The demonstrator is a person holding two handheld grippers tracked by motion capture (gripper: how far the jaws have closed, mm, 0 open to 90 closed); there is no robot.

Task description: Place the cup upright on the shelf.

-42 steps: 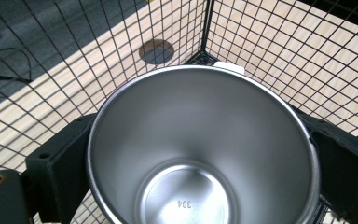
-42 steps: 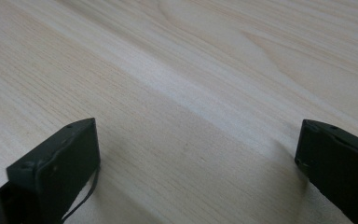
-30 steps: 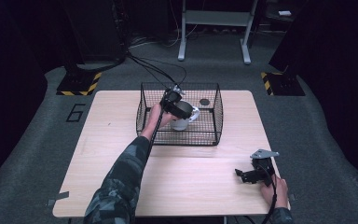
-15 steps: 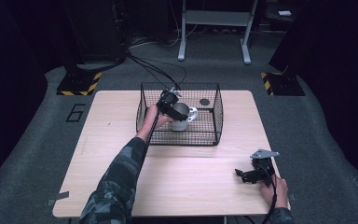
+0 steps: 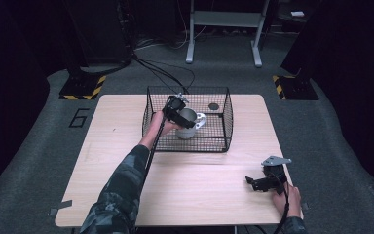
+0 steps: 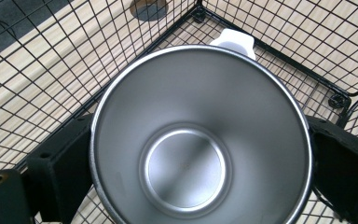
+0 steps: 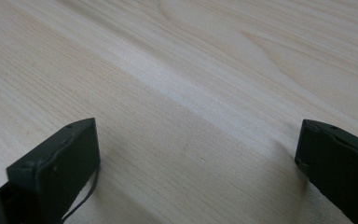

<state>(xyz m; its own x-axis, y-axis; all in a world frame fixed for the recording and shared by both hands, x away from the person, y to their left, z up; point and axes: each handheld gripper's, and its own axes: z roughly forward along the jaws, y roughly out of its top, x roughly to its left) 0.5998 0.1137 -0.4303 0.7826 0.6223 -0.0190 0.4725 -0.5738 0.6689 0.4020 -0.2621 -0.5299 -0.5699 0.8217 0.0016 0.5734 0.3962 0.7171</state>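
Left gripper view: left gripper (image 6: 200,154) clamps steel cup (image 6: 200,135) inside wire basket (image 6: 279,51).

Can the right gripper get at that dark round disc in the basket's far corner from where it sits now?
Probably yes. The wire basket is open on top, and the dark disc lies apart from the metal cup the left gripper holds. The right gripper, jaws open, must go over the wall.

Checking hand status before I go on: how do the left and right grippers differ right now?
The left gripper is inside the wire basket, its jaws shut on a steel cup; the right gripper lies low over bare table, jaws open and empty. The left is out at arm's reach, the right near the table's front edge. Both have black jaws.
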